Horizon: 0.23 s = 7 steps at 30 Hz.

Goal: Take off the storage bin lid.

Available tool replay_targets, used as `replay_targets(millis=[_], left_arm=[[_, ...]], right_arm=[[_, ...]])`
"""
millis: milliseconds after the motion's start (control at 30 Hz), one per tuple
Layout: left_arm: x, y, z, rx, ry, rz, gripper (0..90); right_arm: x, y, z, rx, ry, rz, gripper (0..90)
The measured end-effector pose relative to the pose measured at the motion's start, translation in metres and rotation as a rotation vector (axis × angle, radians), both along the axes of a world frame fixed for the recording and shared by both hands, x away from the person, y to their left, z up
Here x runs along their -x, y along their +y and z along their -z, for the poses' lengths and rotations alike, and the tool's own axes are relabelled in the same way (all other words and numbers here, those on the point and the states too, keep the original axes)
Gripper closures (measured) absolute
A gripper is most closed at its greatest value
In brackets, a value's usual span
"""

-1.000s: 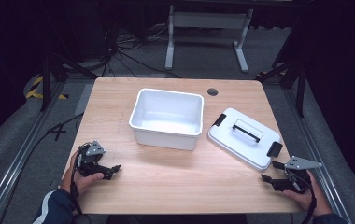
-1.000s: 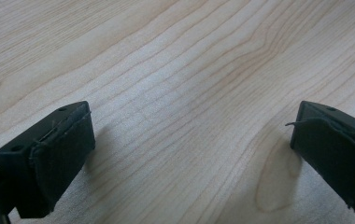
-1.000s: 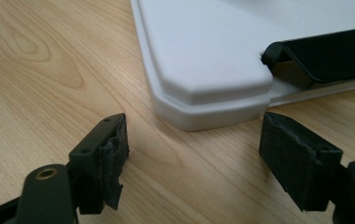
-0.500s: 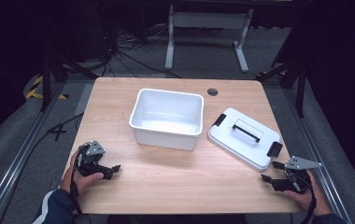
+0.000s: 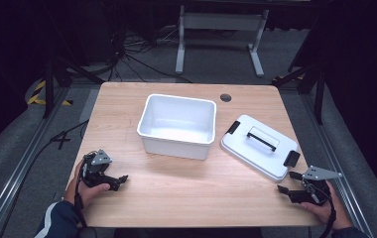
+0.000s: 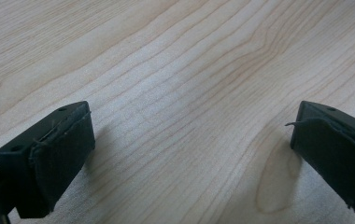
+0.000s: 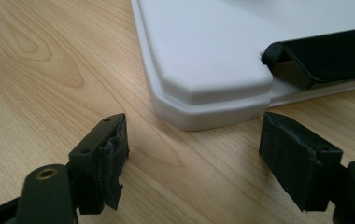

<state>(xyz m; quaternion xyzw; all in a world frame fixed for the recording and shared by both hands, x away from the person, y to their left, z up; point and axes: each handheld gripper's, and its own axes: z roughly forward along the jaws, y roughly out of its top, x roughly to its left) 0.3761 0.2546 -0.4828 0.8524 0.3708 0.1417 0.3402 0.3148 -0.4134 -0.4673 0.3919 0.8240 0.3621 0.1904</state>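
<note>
Just above my right gripper at the lower right of the high view, jaws spread wide and empty, lies the white lid, its near corner facing me, nearer than my equally wide left gripper.

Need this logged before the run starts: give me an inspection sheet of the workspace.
Surface: wooden table, with a round hole near the far edge.
Job's things: white bin, open and empty; lid flat on the table to its right, black handle and latches.
Clutter: nothing seen.
Grippers: left hand-held gripper open, resting near the front left; right hand-held gripper open, pointed at the lid's near corner, not touching.
Cables: loose cables on the floor beyond the table.
Surroundings: grey floor, white stand, dark backdrop.
</note>
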Motion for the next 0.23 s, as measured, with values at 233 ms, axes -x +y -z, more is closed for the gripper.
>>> replay_targets(millis=[233], left_arm=[[0.0, -0.0008, 0.0001, 0.005, 0.005, -0.008, 0.1]], right_arm=[[0.0, -0.0001, -0.0001, 0.0, 0.001, -0.001, 24.2]])
